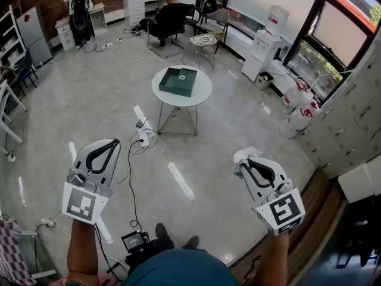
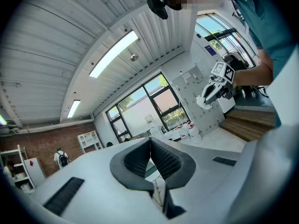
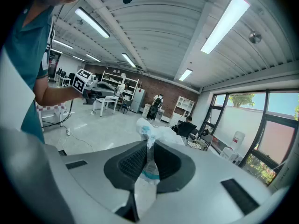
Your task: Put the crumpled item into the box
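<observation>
**Head view: crumpled item (image 1: 243,155) pinched in the right hand-held gripper (image 1: 244,162), box (image 1: 178,81) well apart on the far desk (image 1: 178,102)**

The right hand-held gripper is held out low at the near right, above the pale floor (image 1: 107,100). Its two jaws are closed on the crumpled item. The item is white and thin, wadded into an uneven lump that sticks out past the jaw tips on the far side.

In the right gripper view it is seen more closely. A creased white bunch with pale blue patches sits above the tips. A narrower, partly see-through strip runs down between the two ribbed pads, and a teal band crosses it lower down. Both pads press against this strip, so the item hangs in the air and touches nothing else.

The left hand-held gripper (image 1: 109,143) is at the near left, level with the right one and well apart from it. In the left gripper view its jaws meet at the tips, and nothing is held between them.

The box is dark green, shallow and open at the top. It lies on a small round white desk with thin metal legs, far from both hand-held grippers and roughly midway between them from left to right. A white power strip (image 1: 141,135) with black cables lies on the floor on the near side of the desk.
</observation>
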Motion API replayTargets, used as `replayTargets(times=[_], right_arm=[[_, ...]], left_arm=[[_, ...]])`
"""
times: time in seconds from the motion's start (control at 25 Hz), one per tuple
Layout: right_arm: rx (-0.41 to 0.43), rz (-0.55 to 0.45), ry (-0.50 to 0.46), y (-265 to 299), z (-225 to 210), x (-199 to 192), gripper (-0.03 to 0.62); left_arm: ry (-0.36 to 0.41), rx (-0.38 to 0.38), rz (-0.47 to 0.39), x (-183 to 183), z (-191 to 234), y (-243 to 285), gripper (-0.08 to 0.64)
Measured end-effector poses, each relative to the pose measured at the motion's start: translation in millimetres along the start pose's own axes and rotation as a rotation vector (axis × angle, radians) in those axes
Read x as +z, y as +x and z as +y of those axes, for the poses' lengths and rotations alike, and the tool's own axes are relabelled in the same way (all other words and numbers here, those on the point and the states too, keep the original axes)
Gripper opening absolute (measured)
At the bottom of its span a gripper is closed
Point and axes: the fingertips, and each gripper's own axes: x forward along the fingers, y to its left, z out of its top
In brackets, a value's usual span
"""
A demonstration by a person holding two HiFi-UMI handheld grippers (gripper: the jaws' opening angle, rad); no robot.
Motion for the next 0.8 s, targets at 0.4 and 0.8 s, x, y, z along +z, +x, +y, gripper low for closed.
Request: replayTargets(times=[0.4,0.8], right_arm=[[0.000,0.003,0.013,8.5,-6.2,-27.5,0.063],[-0.024,0.031,0.064,76.1,38.5,32.1,0.063]], left_arm=[[0.002,-0.016,-0.010,-17.3,-19.7,17.4,0.020],[0.022,-0.077,-0.039,-54.0,58.8,-2.6,0.020]])
